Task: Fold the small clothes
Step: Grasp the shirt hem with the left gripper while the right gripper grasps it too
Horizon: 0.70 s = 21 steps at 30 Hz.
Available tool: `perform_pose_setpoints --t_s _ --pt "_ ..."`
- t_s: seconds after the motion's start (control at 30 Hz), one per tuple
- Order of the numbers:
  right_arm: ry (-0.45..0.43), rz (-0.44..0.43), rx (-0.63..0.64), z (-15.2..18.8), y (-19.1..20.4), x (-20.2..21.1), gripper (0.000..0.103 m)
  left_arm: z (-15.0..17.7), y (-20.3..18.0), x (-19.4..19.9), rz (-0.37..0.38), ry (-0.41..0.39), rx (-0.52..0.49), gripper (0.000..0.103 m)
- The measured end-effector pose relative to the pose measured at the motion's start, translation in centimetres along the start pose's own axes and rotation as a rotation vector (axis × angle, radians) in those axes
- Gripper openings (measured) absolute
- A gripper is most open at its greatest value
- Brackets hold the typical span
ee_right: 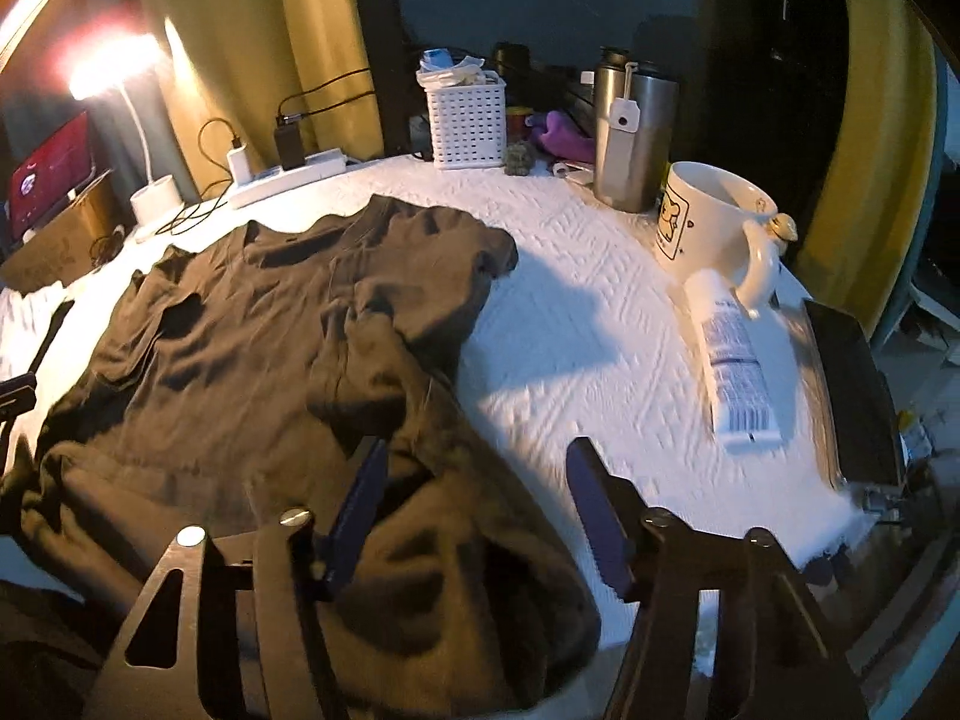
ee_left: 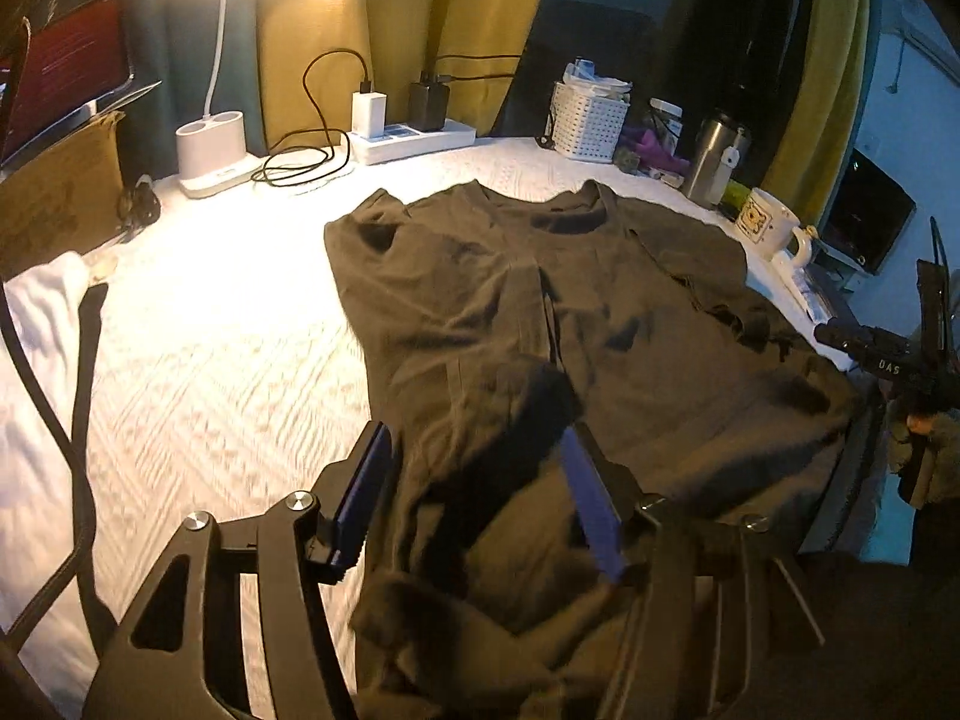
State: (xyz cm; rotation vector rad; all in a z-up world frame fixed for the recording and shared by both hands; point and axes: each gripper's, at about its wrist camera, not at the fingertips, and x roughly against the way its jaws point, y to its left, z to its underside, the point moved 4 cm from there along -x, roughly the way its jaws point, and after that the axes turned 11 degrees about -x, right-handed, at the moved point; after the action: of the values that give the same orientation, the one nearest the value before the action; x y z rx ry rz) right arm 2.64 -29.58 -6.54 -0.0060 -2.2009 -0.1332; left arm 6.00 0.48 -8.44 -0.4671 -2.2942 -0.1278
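The table [ee_left: 198, 312], under its white quilted cover, takes up most of what I see, and the dark T-shirt [ee_left: 540, 312] lies spread across the middle of it, collar toward the far edge, one sleeve reaching toward the lamp [ee_left: 210, 144] and the other toward the mug [ee_right: 708, 216]. The near hem is rumpled and bunched at the table's front edge, so I judge I am at the laying-out step, with no fold made yet. My left gripper [ee_left: 474, 492] stands over that hem with its jaws parted, cloth lying between the pads but not pinched. My right gripper [ee_right: 480, 510] is likewise open, over the hem's other corner, one finger above cloth and the other above bare cover; nothing is held. Next, I think, each gripper must come down on its corner of the hem, close on a single layer, and pull it flat, keeping clear of the tube [ee_right: 735, 360] beside the mug.
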Motion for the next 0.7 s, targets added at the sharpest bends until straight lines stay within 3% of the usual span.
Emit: perform_pose_setpoints --t_s 0.27,0.37,0.5,0.7 --pt "0.038 -0.038 0.094 2.6 1.6 0.3 0.050 2.9 -0.1 1.1 -0.021 0.030 -0.014 0.060" --pt "0.072 -0.027 0.135 3.6 2.2 -0.5 0.040 3.8 0.0 1.3 -0.028 0.050 -0.021 0.060" --pt "0.097 0.010 0.126 4.2 1.4 -0.9 0.039 4.8 -0.1 1.3 -0.024 0.071 -0.032 0.060" --pt "0.136 -0.005 0.086 4.6 0.7 -2.0 0.039 5.5 0.7 1.4 -0.034 0.082 -0.025 0.060"
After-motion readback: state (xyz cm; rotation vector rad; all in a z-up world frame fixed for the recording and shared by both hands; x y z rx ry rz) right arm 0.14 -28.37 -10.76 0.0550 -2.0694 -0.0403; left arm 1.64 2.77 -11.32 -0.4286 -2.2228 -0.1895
